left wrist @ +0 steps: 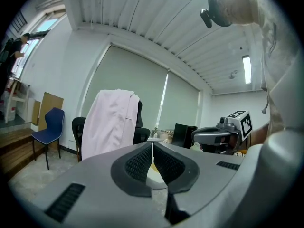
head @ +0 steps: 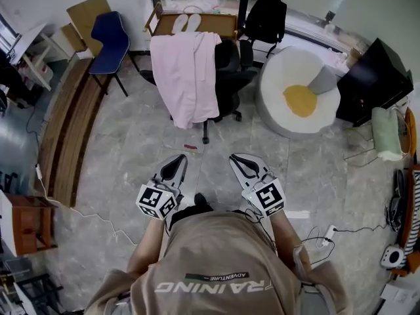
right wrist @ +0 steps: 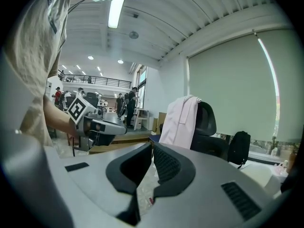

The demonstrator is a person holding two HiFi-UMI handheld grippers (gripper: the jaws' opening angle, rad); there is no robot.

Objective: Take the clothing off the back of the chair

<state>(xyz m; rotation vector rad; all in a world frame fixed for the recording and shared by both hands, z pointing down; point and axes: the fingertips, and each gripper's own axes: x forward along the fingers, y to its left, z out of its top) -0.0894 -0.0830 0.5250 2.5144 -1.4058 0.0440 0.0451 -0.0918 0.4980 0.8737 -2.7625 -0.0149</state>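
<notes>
Grey left tongs point(head: 178, 160) and right tongs point(head: 236, 158): both pinched closed, empty, side by side over tiled floor point(head: 131, 149). Well ahead, pink garment point(head: 186, 77) hangs draped over black office chair point(head: 231, 71) backrest.

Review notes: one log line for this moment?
pink garment: on chair back | left gripper: shut, empty | right gripper: shut, empty | grasp: not yet

Chair back point(head: 228, 61) mostly beneath pink clothing point(head: 186, 74)
</notes>
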